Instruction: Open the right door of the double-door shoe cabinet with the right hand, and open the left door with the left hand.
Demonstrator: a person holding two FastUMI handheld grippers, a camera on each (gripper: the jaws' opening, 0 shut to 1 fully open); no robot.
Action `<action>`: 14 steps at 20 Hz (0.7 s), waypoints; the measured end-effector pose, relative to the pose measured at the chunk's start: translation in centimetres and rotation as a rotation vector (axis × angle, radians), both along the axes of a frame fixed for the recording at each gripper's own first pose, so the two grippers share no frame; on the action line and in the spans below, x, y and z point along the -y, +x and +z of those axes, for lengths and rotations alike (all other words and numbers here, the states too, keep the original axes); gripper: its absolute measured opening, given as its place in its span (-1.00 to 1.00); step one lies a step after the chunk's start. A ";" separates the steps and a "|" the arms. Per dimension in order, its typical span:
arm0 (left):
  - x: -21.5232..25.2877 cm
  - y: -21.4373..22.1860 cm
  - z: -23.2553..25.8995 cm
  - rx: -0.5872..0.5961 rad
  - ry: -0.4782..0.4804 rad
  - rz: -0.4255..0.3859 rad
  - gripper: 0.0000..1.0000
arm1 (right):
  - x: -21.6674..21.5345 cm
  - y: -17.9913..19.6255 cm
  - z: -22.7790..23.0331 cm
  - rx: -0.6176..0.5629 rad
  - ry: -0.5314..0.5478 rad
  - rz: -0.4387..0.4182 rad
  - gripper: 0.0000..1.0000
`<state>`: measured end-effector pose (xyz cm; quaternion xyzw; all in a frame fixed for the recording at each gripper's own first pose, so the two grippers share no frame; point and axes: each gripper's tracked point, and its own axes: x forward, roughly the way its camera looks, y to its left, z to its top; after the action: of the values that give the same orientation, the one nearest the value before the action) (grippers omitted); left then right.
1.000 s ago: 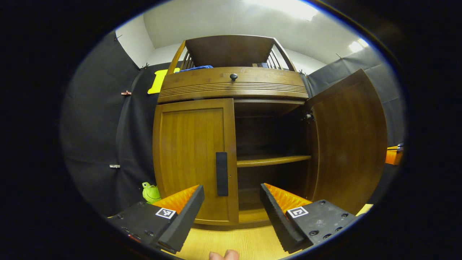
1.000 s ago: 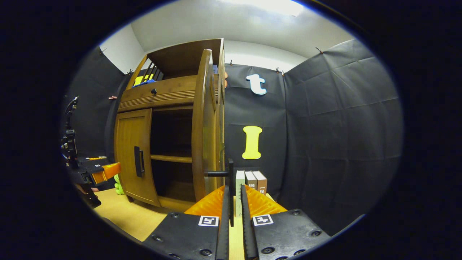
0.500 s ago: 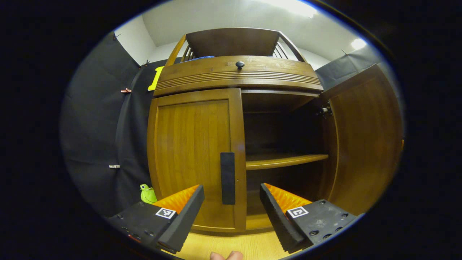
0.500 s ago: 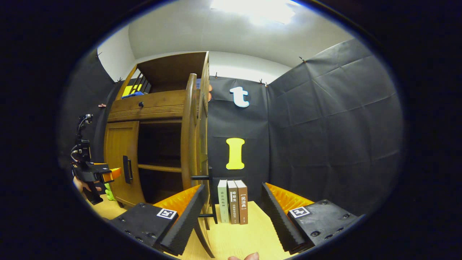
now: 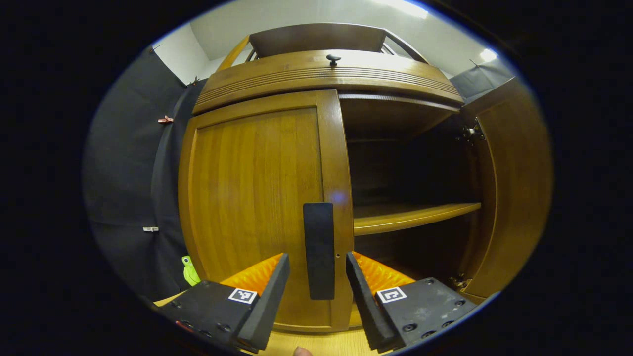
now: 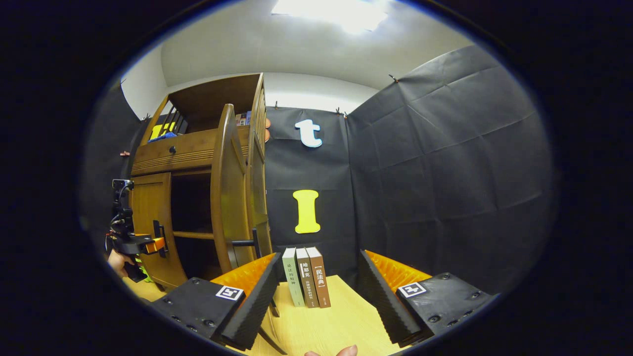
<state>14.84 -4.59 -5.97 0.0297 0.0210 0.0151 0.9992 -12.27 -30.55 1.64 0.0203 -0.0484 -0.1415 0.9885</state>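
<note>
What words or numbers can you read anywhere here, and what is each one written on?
"民法典": spine of the brown book, rightmost of three standing books.
Middle book spine: characters too small to read.
Green book spine: characters too small to read.
Square coded marker: a pattern, no words.

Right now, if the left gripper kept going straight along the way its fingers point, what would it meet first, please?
Most likely the black handle on the closed left door: it stands between the open left gripper fingers, dead ahead. How far off it still is cannot be judged from the left gripper view.
</note>
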 end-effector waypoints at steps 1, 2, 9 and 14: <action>-0.2 0.6 0.0 0.004 -0.002 0.012 0.41 | 0.0 0.0 -0.1 0.000 -0.005 -0.001 0.95; -0.4 1.0 0.1 0.010 -0.006 0.021 0.39 | 0.1 0.1 -0.1 -0.001 -0.013 -0.004 1.00; 0.3 2.1 0.0 -0.009 -0.025 0.010 -0.26 | 0.2 0.5 -0.5 -0.014 -0.055 -0.007 0.95; 0.3 1.6 -0.1 -0.047 -0.035 -0.004 -0.36 | 0.0 0.3 -0.3 -0.015 -0.060 -0.007 1.00</action>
<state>16.46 -4.89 -6.08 0.0125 0.0448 0.0119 0.9988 -12.01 -30.53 1.29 -0.0104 -0.0454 -0.1437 0.9885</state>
